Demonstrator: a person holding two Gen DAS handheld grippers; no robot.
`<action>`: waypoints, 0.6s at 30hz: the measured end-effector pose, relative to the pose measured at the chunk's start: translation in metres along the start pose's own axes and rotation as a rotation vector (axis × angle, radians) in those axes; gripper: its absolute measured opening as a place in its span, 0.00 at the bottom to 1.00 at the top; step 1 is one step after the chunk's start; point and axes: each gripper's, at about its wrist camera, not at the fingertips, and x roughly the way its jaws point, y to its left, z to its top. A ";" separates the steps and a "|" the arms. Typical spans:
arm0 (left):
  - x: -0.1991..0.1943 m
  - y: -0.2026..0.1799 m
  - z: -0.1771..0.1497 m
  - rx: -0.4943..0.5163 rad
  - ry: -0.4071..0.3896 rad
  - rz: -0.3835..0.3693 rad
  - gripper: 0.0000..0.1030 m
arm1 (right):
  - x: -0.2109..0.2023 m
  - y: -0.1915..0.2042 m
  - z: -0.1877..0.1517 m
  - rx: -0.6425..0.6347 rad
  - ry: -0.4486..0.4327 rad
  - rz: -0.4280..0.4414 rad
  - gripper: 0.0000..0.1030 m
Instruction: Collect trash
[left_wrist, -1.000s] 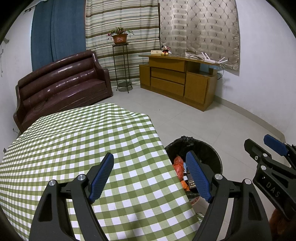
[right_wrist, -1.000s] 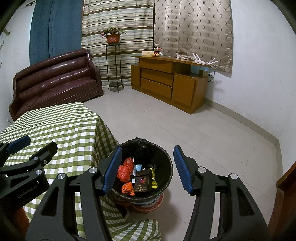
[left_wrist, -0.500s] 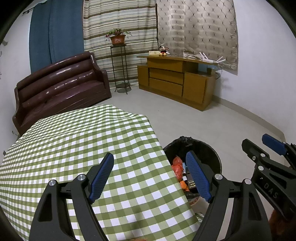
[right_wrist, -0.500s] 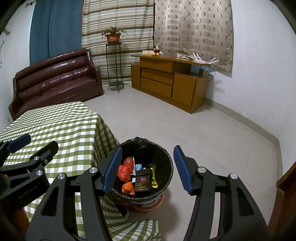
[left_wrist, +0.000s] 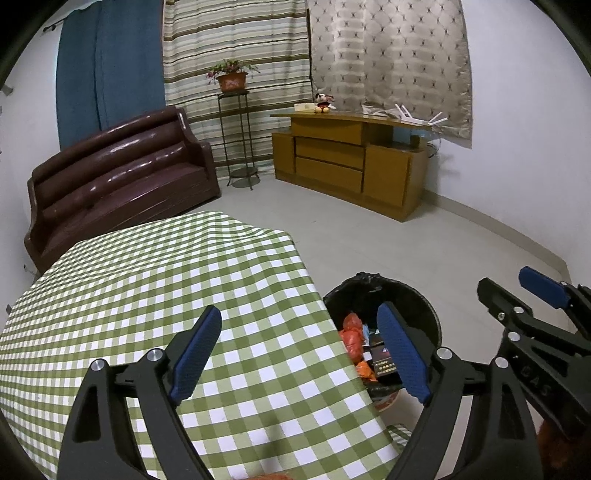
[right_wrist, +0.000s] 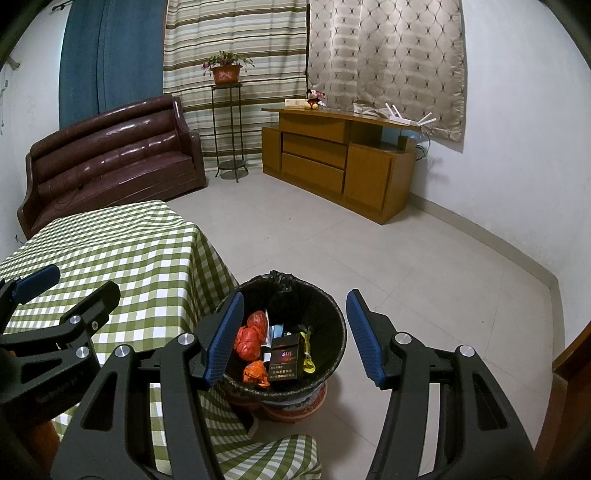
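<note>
left tool (left_wrist: 299, 347): jaws opening, nothing between, above worktop (left_wrist: 147, 295) | right tool (right_wrist: 295, 332): parted, empty, above bin (right_wrist: 332, 321) | trash (right_wrist: 251, 338): inside bin | risk: my low swing could clip the rim, tipping it

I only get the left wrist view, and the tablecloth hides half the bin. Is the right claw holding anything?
Observer: No. The right claw is open and empty, with the bin showing between its fingers.
Operator: What's in the bin that I can't see?
Observer: Next to the orange wrappers and the dark box lies a yellow strip.
Operator: Any trash on the floor beside it?
Observer: None shows on the tiles to its right.
</note>
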 end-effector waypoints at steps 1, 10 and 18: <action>0.000 0.000 0.000 0.000 -0.002 -0.004 0.81 | 0.000 0.000 0.000 0.000 0.000 0.000 0.55; -0.003 -0.007 0.000 0.008 -0.023 -0.023 0.81 | 0.000 0.000 0.001 0.000 0.000 0.001 0.55; -0.003 -0.007 0.000 0.019 -0.044 0.011 0.82 | 0.000 0.000 0.000 -0.001 0.002 0.002 0.55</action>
